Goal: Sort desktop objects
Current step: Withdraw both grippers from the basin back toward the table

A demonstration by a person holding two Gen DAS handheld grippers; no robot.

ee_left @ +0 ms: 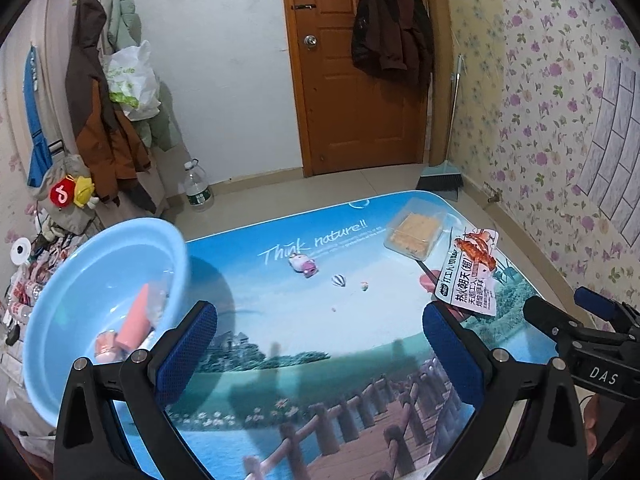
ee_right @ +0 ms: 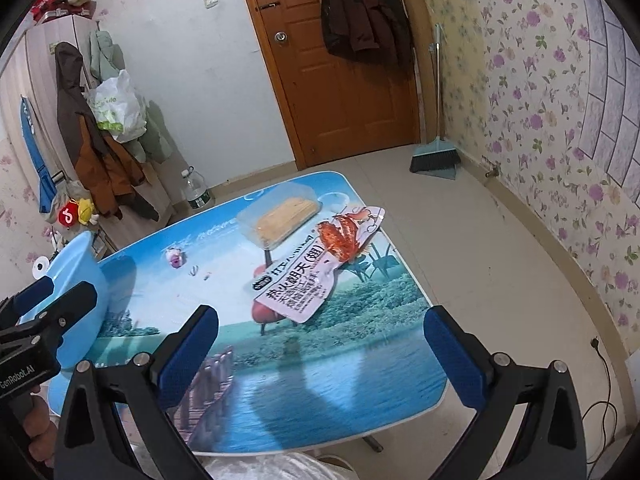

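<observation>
A light blue basin (ee_left: 60,320) stands at the table's left edge and holds a pink tube (ee_left: 136,316) and small packets. A white snack packet (ee_left: 472,272) with red print lies at the right, also in the right wrist view (ee_right: 316,264). A clear box of yellow biscuits (ee_left: 416,228) sits behind it (ee_right: 280,216). A small pink toy (ee_left: 304,264) lies mid-table (ee_right: 175,257). My left gripper (ee_left: 320,352) is open and empty above the table's near side. My right gripper (ee_right: 320,352) is open and empty, just short of the snack packet.
The table (ee_left: 300,360) has a printed landscape top. Its right and near edges drop to a tiled floor (ee_right: 500,280). A water bottle (ee_left: 198,186), hanging coats (ee_left: 104,120), a broom and dustpan (ee_right: 436,160) and a wooden door (ee_left: 352,80) stand beyond.
</observation>
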